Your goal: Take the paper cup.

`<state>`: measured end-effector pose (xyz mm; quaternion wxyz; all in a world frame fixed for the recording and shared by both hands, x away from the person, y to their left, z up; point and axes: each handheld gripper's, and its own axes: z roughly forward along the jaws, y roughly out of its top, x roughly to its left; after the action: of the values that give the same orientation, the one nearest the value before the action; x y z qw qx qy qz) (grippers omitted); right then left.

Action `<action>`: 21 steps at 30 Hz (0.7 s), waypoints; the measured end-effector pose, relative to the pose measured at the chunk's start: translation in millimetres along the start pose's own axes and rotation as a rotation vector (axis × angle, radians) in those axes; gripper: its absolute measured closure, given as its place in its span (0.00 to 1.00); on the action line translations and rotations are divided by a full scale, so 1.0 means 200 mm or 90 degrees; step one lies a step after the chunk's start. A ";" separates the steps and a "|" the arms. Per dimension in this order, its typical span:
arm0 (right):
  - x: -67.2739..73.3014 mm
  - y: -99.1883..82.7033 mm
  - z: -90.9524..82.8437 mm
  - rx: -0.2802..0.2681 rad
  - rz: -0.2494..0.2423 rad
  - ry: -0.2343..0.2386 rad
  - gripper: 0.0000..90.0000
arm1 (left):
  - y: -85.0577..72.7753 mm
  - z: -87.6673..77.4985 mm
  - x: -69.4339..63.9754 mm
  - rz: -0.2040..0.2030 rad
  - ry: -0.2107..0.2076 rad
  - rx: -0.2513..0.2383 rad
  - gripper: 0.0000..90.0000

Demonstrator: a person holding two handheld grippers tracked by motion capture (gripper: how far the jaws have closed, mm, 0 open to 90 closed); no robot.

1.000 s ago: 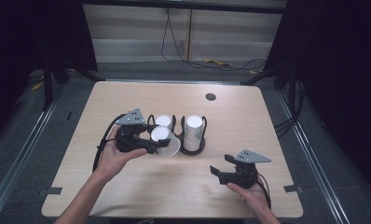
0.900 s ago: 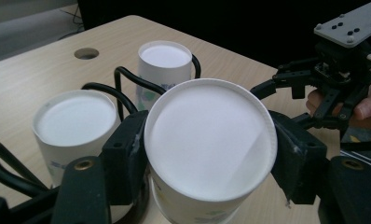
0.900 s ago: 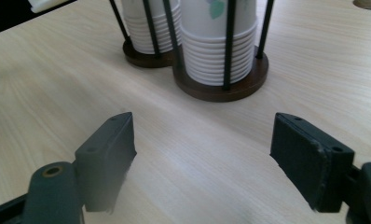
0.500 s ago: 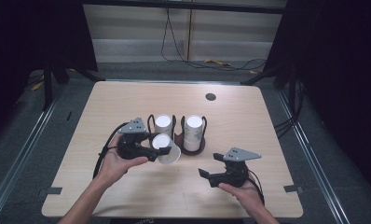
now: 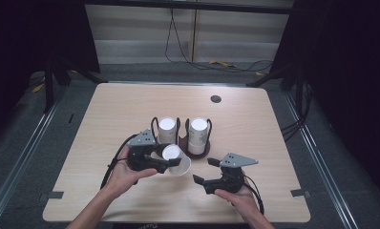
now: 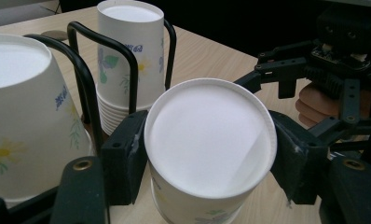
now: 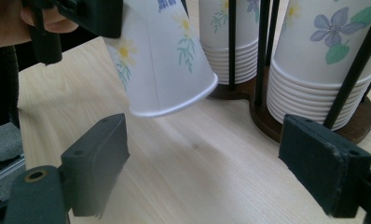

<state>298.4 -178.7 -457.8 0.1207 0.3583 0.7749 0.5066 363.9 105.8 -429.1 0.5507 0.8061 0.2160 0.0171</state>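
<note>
My left gripper (image 5: 170,159) is shut on an upside-down white paper cup (image 5: 179,165) with flower print, held tilted just above the table in front of the cup rack. In the left gripper view both pads press the cup (image 6: 209,140) near its base. The black wire rack (image 5: 197,151) holds two upside-down cup stacks, a left stack (image 5: 167,129) and a right stack (image 5: 198,133). My right gripper (image 5: 205,171) is open to the right of the held cup; its jaws have just been opening with nothing between them. In the right gripper view the cup (image 7: 160,60) hangs beyond the right gripper (image 7: 221,158).
A small dark round hole (image 5: 216,99) sits near the far edge of the wooden table (image 5: 274,143). Cables run over the floor behind the table. Bare tabletop lies to the left, to the right and at the front.
My left gripper has come down and nearer with the cup. My right gripper has shifted left toward the cup, and its jaws stand wider apart.
</note>
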 end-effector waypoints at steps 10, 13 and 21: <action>0.01 0.00 0.02 -0.014 -0.007 0.029 0.16 | -0.02 0.03 -0.03 -0.010 -0.024 -0.005 0.39; 0.01 0.01 0.02 -0.018 -0.008 0.045 0.16 | -0.02 0.03 -0.03 -0.012 -0.037 -0.008 0.39; 0.01 0.01 0.03 -0.017 -0.019 0.085 0.16 | 0.00 0.02 -0.04 -0.021 -0.064 -0.007 0.39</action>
<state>300.4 -171.8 -459.1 0.0812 0.3109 0.7795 0.5378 357.0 99.9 -428.4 0.5658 0.7990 0.2013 -0.0313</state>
